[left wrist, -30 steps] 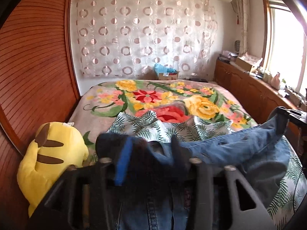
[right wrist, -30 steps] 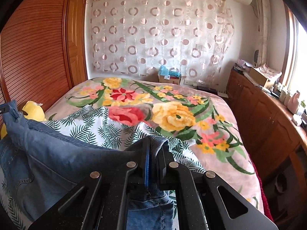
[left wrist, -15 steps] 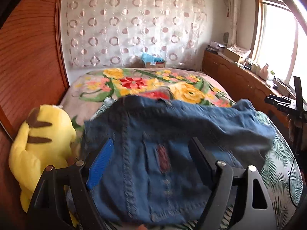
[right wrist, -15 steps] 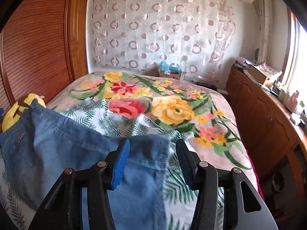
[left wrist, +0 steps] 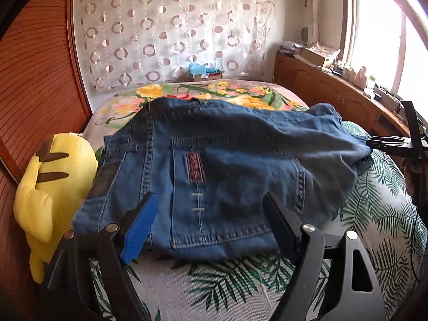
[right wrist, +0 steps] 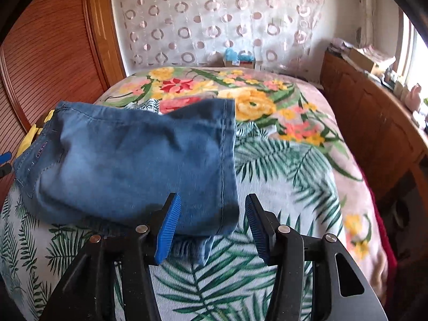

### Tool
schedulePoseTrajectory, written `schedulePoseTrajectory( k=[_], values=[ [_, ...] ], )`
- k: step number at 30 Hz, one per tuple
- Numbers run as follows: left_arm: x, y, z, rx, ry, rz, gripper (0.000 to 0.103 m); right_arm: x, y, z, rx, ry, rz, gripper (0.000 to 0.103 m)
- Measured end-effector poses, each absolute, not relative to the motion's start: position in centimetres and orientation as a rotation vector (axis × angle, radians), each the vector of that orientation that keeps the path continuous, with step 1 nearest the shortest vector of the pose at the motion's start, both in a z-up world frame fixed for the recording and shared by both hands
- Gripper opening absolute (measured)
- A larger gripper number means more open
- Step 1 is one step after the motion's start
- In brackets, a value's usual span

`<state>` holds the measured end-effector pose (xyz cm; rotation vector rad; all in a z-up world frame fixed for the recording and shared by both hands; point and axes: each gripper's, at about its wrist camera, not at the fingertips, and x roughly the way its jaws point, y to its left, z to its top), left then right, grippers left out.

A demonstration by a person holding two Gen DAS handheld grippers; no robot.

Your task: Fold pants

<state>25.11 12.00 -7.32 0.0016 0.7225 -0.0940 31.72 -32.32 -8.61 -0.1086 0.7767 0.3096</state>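
Both your grippers open, jeans released on the bed.
Left gripper [left wrist: 210, 220] fingers spread wide, right gripper [right wrist: 212, 220] about half open; neither pinches denim. Folded blue pants [left wrist: 227, 165] lie bunched on the palm-print sheet [right wrist: 281, 182], back pocket up, beside the yellow plush [left wrist: 50, 187]; floral blanket [right wrist: 267, 99] beyond.

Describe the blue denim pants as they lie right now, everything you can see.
The blue denim pants lie folded over in a loose, rumpled bundle on the palm-leaf sheet. A stitched back pocket with a dark red label faces up; the hem edge shows in the right wrist view. The yellow plush toy sits beside them. Neither claw grips them.
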Motion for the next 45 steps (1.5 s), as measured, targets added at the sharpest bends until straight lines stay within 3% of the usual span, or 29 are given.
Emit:
schedulePoseTrajectory(
  k=[12,13,17,18,35,36,38,41,45],
  values=[
    [24.2,14.4,-8.4,-0.008,0.708,0.028,0.081,33.6,-31.5,-9.2,-0.069,0.857,0.331,0.052],
    [24.1,14.7,-8.4,-0.008,0.707,0.037,0.081,33.2,-31.3,-9.4,-0.094,0.852,0.335,0.049],
    [23.9,16.8,-8.2,-0.004,0.712,0.074,0.081,32.8,-30.1,-9.5,-0.167,0.836,0.362,0.019],
    [23.9,17.7,-8.1,-0.008,0.712,0.102,0.081,32.6,-30.0,-9.7,-0.173,0.831,0.363,0.018],
    [28.2,24.5,-12.2,-0.158,0.91,0.216,0.075,31.4,-30.0,-10.2,-0.181,0.807,0.371,0.018],
    [28.4,24.5,-12.1,-0.155,0.909,0.216,0.073,31.5,-30.0,-10.2,-0.181,0.807,0.371,0.018],
    [28.7,24.4,-11.8,-0.143,0.907,0.209,0.049,31.4,-30.0,-10.2,-0.18,0.807,0.371,0.018],
    [28.5,23.3,-11.2,-0.103,0.9,0.197,0.032,31.1,-30.0,-9.9,-0.179,0.789,0.383,0.015],
    [28.2,22.0,-10.4,-0.04,0.88,0.181,0.016,30.6,-30.1,-8.7,-0.157,0.741,0.395,0.015]
  ],
)
